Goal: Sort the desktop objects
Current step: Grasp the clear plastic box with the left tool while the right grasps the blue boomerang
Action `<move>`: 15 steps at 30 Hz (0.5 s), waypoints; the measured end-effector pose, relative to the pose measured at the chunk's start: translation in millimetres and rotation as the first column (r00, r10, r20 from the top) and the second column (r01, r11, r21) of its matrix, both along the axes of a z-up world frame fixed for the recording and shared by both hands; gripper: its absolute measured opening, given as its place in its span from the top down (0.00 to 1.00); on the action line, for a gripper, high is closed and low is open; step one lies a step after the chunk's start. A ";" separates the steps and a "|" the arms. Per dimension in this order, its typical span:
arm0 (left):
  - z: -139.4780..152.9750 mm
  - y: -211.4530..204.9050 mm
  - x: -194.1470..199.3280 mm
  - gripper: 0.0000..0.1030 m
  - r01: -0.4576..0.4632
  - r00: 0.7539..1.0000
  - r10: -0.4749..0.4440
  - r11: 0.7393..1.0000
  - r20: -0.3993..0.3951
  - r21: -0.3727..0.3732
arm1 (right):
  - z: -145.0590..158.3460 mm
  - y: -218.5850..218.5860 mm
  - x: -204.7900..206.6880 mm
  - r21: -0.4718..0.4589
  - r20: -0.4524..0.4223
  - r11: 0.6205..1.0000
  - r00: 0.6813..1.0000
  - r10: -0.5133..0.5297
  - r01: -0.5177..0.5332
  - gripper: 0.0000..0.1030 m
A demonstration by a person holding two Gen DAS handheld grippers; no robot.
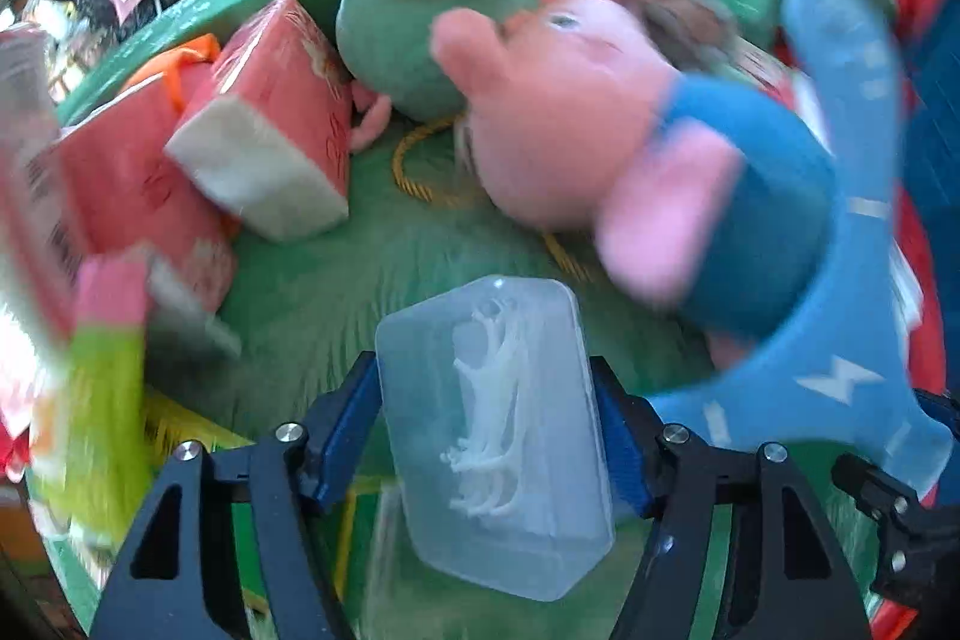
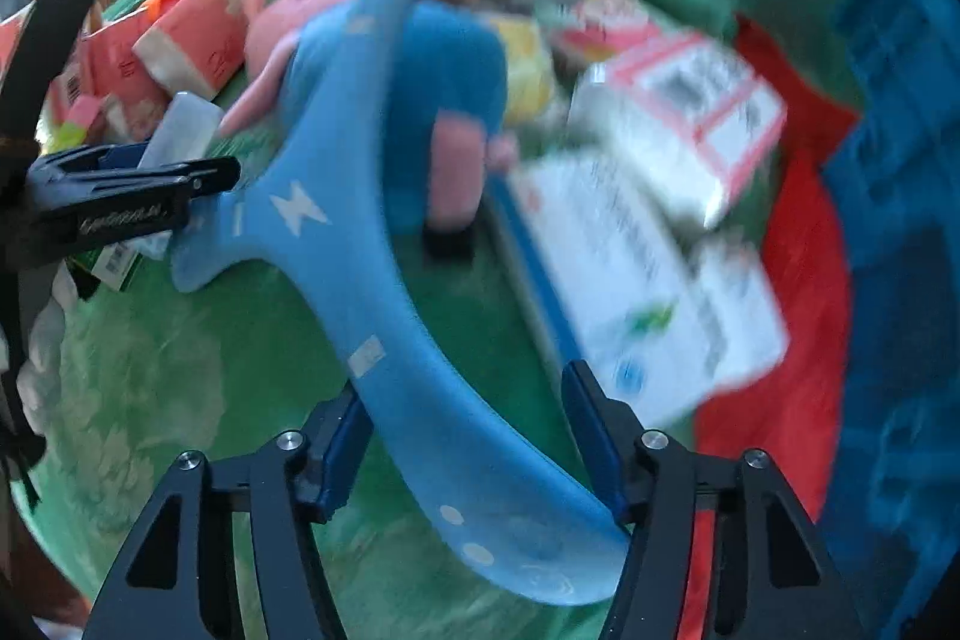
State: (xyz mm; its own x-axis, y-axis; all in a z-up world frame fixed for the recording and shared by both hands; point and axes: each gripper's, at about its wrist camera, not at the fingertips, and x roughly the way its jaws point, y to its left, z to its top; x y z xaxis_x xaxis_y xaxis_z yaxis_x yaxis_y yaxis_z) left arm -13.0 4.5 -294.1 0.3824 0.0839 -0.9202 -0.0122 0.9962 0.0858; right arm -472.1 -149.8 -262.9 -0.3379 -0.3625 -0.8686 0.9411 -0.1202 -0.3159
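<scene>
My left gripper (image 1: 489, 436) is shut on a clear plastic box (image 1: 498, 430) with white floss picks inside, held above the green tablecloth (image 1: 336, 280). My right gripper (image 2: 468, 451) is shut on one arm of a blue boomerang (image 2: 384, 244), which also shows in the left wrist view (image 1: 852, 292). The left gripper and its clear box show in the right wrist view (image 2: 120, 202). A pink plush pig in a blue shirt (image 1: 600, 118) lies behind the boomerang.
Red tissue packs (image 1: 270, 118) lie at the left. A green plush bag with an orange bow (image 1: 420, 34) is beside the pig. White cartons (image 2: 654, 244) lie to the right, with a red bin (image 2: 798, 328) and a blue crate (image 2: 900, 220) beyond.
</scene>
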 end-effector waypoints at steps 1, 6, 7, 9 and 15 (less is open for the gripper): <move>2.9 -4.5 -16.0 0.36 0.011 1.000 -0.011 1.000 0.003 0.002 | -3.7 11.0 0.7 0.010 0.024 1.000 1.000 -0.008 0.008 0.45; 7.0 -20.6 -92.9 0.45 0.024 0.999 -0.024 1.000 -0.022 -0.009 | -19.6 63.3 0.6 0.055 0.110 0.995 0.990 -0.089 0.084 0.54; 6.9 -24.4 -105.8 0.62 0.023 0.999 -0.024 1.000 -0.032 -0.016 | -21.8 74.8 1.6 0.063 0.114 0.994 0.988 -0.101 0.094 0.54; 5.3 -21.9 -127.9 0.67 0.011 0.997 -0.015 0.999 -0.077 -0.050 | -23.5 96.2 3.5 0.077 0.121 0.991 0.986 -0.115 0.106 0.54; 15.2 -3.6 -154.6 0.67 -0.053 0.996 0.045 0.993 -0.076 -0.109 | -8.8 123.9 5.0 0.058 0.081 0.991 0.988 -0.128 0.124 0.30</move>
